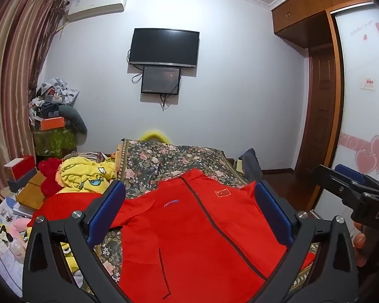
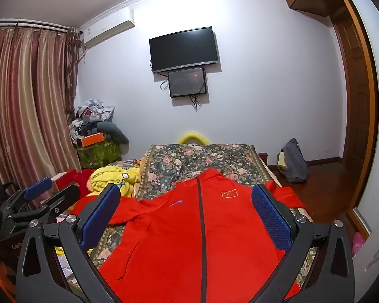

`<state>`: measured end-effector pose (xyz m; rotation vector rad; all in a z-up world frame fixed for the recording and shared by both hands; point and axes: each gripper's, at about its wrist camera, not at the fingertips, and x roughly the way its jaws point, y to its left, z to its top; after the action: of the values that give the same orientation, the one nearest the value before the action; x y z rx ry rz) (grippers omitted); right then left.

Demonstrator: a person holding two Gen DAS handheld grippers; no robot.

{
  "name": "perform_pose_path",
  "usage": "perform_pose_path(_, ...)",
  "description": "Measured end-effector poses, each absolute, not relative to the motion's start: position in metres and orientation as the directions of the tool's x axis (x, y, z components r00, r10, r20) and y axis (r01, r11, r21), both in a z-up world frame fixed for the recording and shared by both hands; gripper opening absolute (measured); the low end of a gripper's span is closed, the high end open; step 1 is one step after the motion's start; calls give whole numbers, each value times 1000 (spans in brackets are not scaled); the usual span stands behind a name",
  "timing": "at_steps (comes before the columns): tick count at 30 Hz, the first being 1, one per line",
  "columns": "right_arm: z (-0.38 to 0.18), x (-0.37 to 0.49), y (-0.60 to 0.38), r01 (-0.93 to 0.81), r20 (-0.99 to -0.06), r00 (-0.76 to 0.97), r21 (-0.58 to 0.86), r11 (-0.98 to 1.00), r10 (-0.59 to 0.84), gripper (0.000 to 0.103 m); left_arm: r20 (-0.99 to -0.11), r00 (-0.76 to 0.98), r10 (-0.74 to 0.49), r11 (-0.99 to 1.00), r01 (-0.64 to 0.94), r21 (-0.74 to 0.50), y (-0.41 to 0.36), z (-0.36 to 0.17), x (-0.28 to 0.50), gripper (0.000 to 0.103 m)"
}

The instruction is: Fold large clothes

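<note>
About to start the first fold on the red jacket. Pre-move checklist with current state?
1. Left hand-held gripper open, empty: ok.
2. Right hand-held gripper open, empty: ok.
3. Red jacket front up, zipper closed: ok.
4. Jacket laid flat on floral bedspread: ok, hem out of view.
5. Sleeves spread out: cannot tell, ends hidden.
6. Yellow garment off the jacket: not ok, it meets the sleeve side.

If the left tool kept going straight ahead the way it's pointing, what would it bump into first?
Probably the red jacket. The left tool is open and aimed over the jacket spread zipped-up on the floral bedspread. If it points a bit higher than it looks, it could pass over both and head toward the far wall; depth is hard to judge.
</note>
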<state>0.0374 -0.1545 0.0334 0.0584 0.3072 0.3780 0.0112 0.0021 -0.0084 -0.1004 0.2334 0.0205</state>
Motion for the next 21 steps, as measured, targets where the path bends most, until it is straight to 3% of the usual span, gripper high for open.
perform_pose_path(21, 30, 41, -152, -353, -292, 882, 109, 929, 369, 103, -236, 972, 11, 995, -34, -94, 4, -12, 14, 103)
